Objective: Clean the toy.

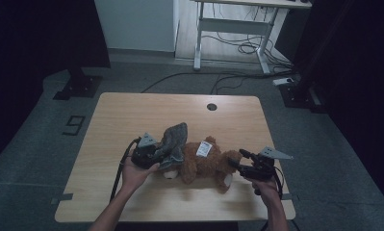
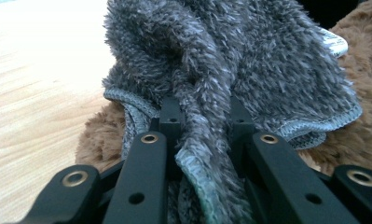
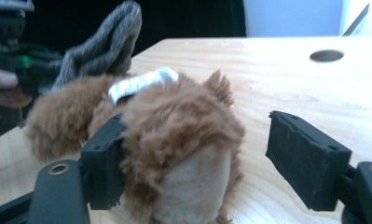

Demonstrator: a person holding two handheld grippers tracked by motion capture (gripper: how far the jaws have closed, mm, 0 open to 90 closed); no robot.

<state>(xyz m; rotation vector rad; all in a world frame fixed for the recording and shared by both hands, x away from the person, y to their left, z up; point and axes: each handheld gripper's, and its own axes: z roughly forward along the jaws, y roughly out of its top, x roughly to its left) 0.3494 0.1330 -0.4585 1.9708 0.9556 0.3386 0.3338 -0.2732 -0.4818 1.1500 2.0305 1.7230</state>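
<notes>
A brown plush bear (image 1: pixel 204 163) lies on its side on the wooden table (image 1: pixel 132 110), with a white tag (image 1: pixel 205 148) on its body. A grey fuzzy cloth (image 1: pixel 175 138) is draped over the bear's head end. My left gripper (image 1: pixel 153 155) is shut on a fold of that cloth (image 2: pixel 249 60), which stands up between the jaws of the left gripper (image 2: pixel 200 121). My right gripper (image 1: pixel 237 162) is open around the bear's foot (image 3: pixel 183 140). In the right gripper view its left jaw touches the fur and its right jaw stands apart.
A round cable hole (image 1: pixel 211 107) sits near the table's far edge. Beyond the table a white-legged desk (image 1: pixel 237 24) stands over loose cables (image 1: pixel 247 48) on the floor. Dark stands flank the table at left and right.
</notes>
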